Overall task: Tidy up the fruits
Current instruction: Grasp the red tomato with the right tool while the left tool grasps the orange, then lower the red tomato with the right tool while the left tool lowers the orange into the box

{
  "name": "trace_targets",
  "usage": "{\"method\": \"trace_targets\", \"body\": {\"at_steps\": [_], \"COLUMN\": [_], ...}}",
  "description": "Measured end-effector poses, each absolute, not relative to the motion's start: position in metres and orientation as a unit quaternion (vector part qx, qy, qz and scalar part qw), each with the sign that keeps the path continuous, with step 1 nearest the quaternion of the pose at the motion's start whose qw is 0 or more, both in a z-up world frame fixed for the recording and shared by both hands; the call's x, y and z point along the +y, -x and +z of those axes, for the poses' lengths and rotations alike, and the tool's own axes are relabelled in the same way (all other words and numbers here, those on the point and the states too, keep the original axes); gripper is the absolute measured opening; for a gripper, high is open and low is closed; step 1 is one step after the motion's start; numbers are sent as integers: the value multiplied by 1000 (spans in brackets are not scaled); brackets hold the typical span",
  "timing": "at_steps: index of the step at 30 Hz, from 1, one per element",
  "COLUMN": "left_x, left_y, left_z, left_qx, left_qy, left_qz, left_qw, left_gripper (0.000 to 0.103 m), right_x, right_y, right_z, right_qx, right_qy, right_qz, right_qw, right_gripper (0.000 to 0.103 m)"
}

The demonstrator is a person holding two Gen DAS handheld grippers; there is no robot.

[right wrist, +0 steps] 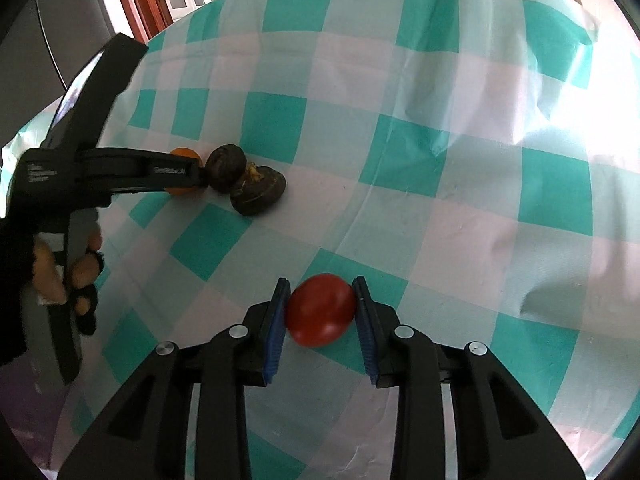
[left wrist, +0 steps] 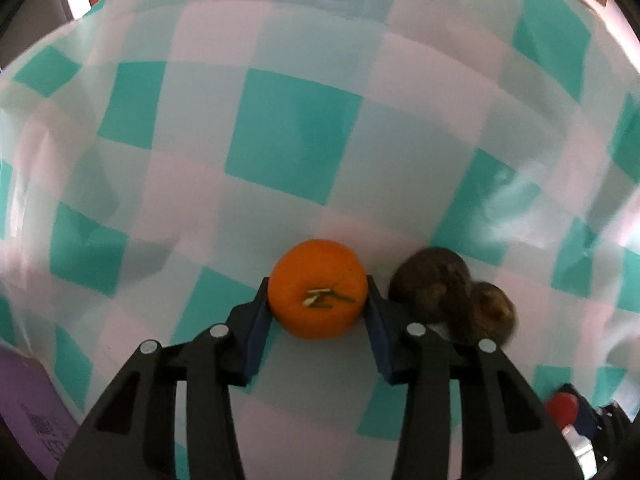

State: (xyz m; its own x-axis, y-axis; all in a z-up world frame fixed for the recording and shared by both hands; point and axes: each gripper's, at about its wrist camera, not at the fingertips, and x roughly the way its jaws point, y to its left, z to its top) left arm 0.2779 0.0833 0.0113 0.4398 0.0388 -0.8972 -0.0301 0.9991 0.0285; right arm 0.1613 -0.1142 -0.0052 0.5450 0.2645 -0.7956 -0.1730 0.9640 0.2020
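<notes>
We have the round orange citrus fruit with a small green stem [left wrist: 318, 289] between the blue-padded jaws of the left gripper [left wrist: 318, 300], which are closed narrow onto its sides. It sits low over the teal-and-white checked tablecloth [left wrist: 288, 136] covering the table — whether it rests on the cloth or hangs just above it, we cannot tell. Just beside it on the right lie two dark brown, wrinkled round fruits [left wrist: 452, 292], touching each other; the nearer one is almost against the outer face of our right-hand jaw.

The right gripper [right wrist: 321, 310] holds a smooth red oval fruit [right wrist: 321, 309], its jaws drawn in against both flanks, low over the cloth and well apart from the other three. In the right wrist view the left gripper [right wrist: 192, 172] shows from the side, with the orange fruit [right wrist: 185, 152] half hidden behind it and the brown pair [right wrist: 244, 180] close by.

What could go wrong, as we judge it: the orange fruit is gripped near its widest part by smooth pads, so a quick lift or tilt could let it roll out. Any sideways swing of the left gripper could knock the brown pair and send them rolling. The loose, creased cloth could also snag a low jaw and drag everything with it.
</notes>
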Motion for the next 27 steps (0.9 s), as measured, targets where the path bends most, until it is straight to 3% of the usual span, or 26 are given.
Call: {"method": "trace_targets", "body": {"at_steps": [10,20,27], "left_x": [75,54,89], "left_y": [-187,-41,51], "left_z": [76,139,176], "left_qx": [498,478,442], "left_qy": [25,25,14], "left_qz": [-31,-118,-134], "left_qw": [866,870,887], "left_gripper": [43,43,43], "right_x": [-126,-117,-80], "right_y": [-135,-35,30], "right_z": [7,55,98], "right_qx": [488,496,478], "right_qy": [-74,-79,-92], "right_qz": [102,87,100], "right_qw": [864,860,868], "right_gripper": [31,31,31]}}
